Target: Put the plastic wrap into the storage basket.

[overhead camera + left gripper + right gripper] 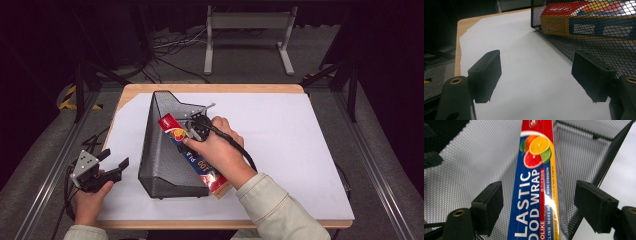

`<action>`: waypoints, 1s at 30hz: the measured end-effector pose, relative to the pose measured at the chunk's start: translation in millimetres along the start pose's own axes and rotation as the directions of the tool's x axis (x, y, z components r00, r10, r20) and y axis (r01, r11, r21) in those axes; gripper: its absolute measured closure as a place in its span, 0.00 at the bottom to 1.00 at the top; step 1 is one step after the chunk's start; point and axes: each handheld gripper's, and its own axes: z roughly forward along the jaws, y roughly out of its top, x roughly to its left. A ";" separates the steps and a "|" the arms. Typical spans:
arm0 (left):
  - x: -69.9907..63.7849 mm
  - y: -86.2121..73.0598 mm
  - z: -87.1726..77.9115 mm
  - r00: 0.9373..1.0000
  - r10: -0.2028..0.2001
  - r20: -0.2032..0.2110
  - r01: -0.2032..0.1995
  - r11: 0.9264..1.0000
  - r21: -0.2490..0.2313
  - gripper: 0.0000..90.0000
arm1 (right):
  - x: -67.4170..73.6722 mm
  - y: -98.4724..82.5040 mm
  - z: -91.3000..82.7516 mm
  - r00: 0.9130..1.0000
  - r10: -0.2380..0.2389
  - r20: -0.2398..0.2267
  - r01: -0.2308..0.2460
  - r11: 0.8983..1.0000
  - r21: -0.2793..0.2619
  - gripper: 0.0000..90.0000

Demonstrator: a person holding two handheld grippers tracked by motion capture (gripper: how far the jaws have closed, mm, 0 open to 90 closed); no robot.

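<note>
Tongs of the left gripper (116,165) are held wide apart with nothing between them, just left of the black mesh file holder (165,150) and clear of its wall. Inside that holder the plastic wrap box (187,145) is laid slantwise, its red far end deep in the mesh, its near end sticking out past the holder's low front edge toward the person. Over the box, at the holder's right side, the right gripper (539,205) is poised; its tongs are spread wide to either side of the box and no pad is seen pressing on it, so the box appears to rest on the mesh alone.

A slide is judged the main risk: with so much of the box overhanging the front edge, it could tip out onto the worktop (300,150). A brush from the right tongs on withdrawal could drag the box or shift the light holder, which is not steadied by the left gripper.
</note>
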 end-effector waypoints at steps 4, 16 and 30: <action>0.9 -1.0 -1.6 1.000 -0.004 -0.001 0.004 1.000 -0.002 0.27 | -1.2 0.1 -9.7 1.000 -0.009 -0.022 0.008 0.998 -0.064 0.26; -1.1 1.6 1.4 1.000 -0.008 0.015 0.008 1.000 -0.011 0.27 | -14.8 -14.9 -45.9 0.996 -0.074 -0.049 0.059 0.967 -0.246 0.25; -2.6 1.2 2.9 1.000 -0.003 0.018 0.003 1.000 -0.005 0.27 | -76.1 -58.4 -96.2 0.996 -0.071 -0.054 0.046 0.930 -0.364 0.24</action>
